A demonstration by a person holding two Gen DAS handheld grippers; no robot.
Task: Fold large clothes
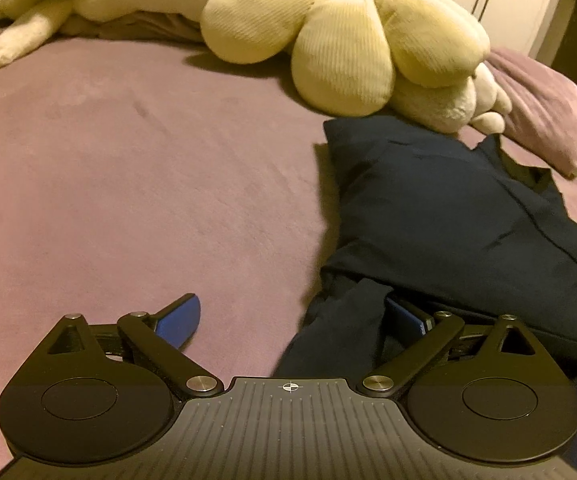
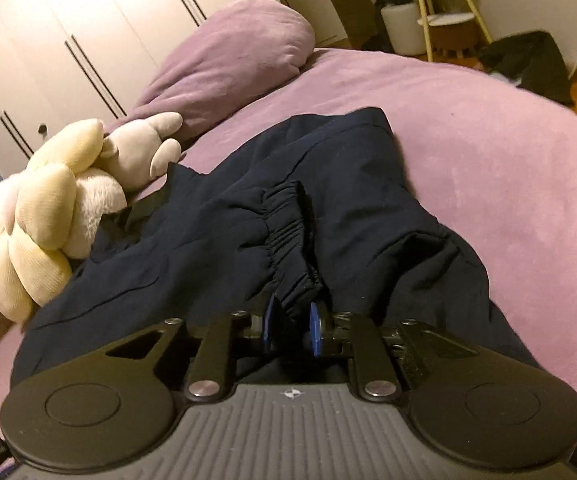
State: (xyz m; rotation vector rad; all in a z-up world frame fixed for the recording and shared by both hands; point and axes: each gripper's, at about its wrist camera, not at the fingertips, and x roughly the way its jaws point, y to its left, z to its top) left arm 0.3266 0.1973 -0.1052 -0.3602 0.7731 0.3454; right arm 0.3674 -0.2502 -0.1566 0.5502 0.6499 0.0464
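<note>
A dark navy garment [image 1: 448,208] lies crumpled on the purple bed cover [image 1: 128,180], to the right in the left wrist view. My left gripper [image 1: 294,318] is open wide at its near edge. Its left finger [image 1: 180,316] rests over bare cover, and its right finger [image 1: 408,320] is partly tucked under a fold of the cloth. In the right wrist view the garment [image 2: 368,208] fills the middle, its gathered elastic waistband [image 2: 288,240] running toward me. My right gripper [image 2: 292,328] is shut on the near end of that waistband, between its blue pads.
A large yellow flower-shaped plush [image 1: 348,40] and white plush toys [image 1: 48,8] lie along the far side of the bed, touching the garment's far corner. A purple pillow [image 2: 240,52] sits behind. White wardrobe doors [image 2: 68,40], a small shelf stand [image 2: 440,20] and dark clothes on the floor [image 2: 528,64] are beyond the bed.
</note>
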